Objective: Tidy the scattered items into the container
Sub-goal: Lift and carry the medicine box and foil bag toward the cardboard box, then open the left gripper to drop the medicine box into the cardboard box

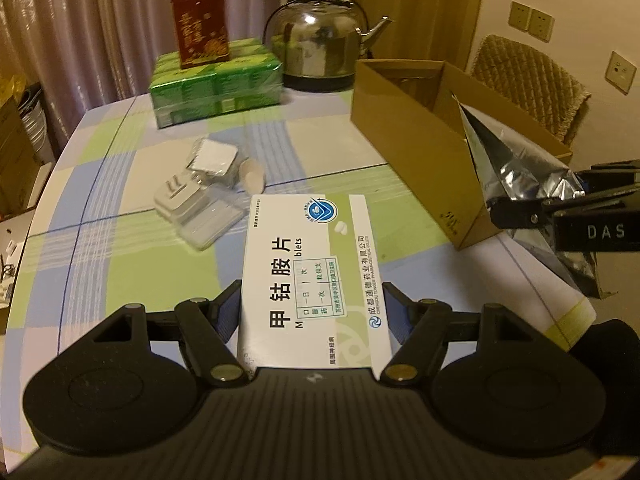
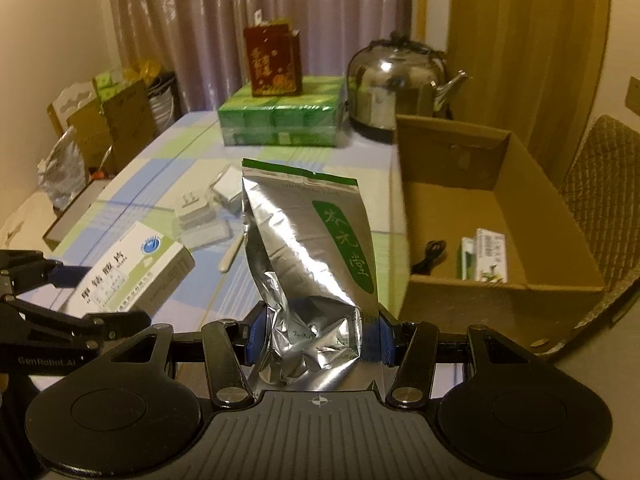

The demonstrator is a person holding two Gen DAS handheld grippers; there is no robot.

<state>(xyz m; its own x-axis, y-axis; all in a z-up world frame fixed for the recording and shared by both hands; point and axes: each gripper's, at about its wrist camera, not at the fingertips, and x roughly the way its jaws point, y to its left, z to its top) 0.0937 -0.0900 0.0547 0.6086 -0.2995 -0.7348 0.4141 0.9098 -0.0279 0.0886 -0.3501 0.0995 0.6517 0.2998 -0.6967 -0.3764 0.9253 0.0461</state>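
My left gripper (image 1: 312, 312) is shut on a white and green medicine box (image 1: 310, 272), held above the table; the box also shows in the right wrist view (image 2: 132, 272). My right gripper (image 2: 318, 332) is shut on a crinkled silver foil pouch (image 2: 308, 248) with a green label, held upright left of the open cardboard box (image 2: 560, 280); the pouch shows in the left wrist view (image 1: 516, 184) next to the cardboard box (image 1: 412, 148). In the box lie a small green and white carton (image 2: 484, 260) and a black cable (image 2: 430, 258). On the table remain a white plug adapter (image 1: 180, 200), clear plastic packs (image 1: 212, 160) and a white spoon (image 2: 232, 254).
A steel kettle (image 1: 320, 40) and a green wrapped pack (image 1: 216, 80) with a red carton (image 1: 200, 24) on top stand at the table's far side. A cushioned chair (image 2: 600, 200) is to the right behind the box. Boxes and bags (image 2: 100, 128) crowd the left.
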